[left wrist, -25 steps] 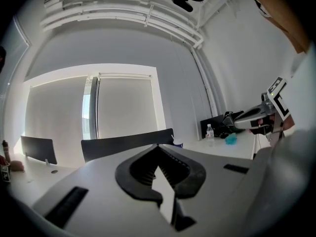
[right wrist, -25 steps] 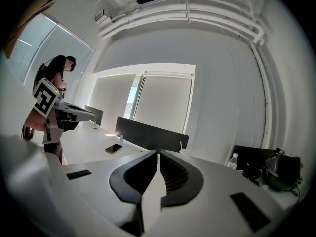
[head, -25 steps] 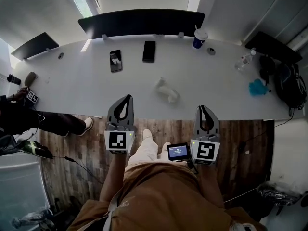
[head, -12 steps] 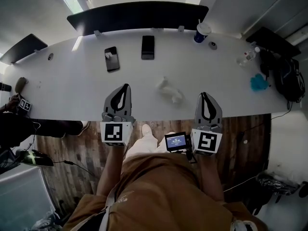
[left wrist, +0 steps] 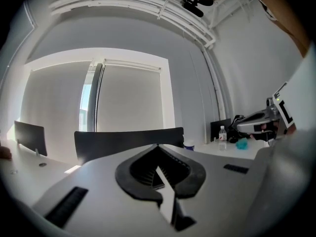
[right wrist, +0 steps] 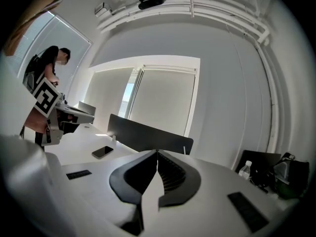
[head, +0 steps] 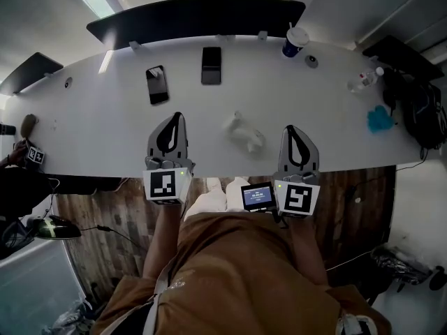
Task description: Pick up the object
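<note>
Smooth matt white table [head: 105, 128], wood-plank floor [head: 335, 211], glossy black phone [head: 157, 84].

The table [head: 105, 131] spans the upper half of the head view. The partition [head: 195, 21] stands along its far edge, at the top of the frame. Two phones [head: 157, 84] [head: 211, 65] lie side by side at upper centre, and the cup [head: 293, 42] is at upper right. The object [head: 244, 132] lies at centre, between the left gripper [head: 177, 117] and the right gripper [head: 289, 129] and apart from both. The bottle [head: 364, 81] is at far right.

— Bright or dim?
— Bright: daylight from the window [left wrist: 88, 107], a glare streak on the white worktop [head: 328, 117], the floor [head: 98, 218] shadowed.
— Sharp?
— Mostly; the left gripper [left wrist: 158, 146] blurs up close, fisheye bends edges, corners go black.
</note>
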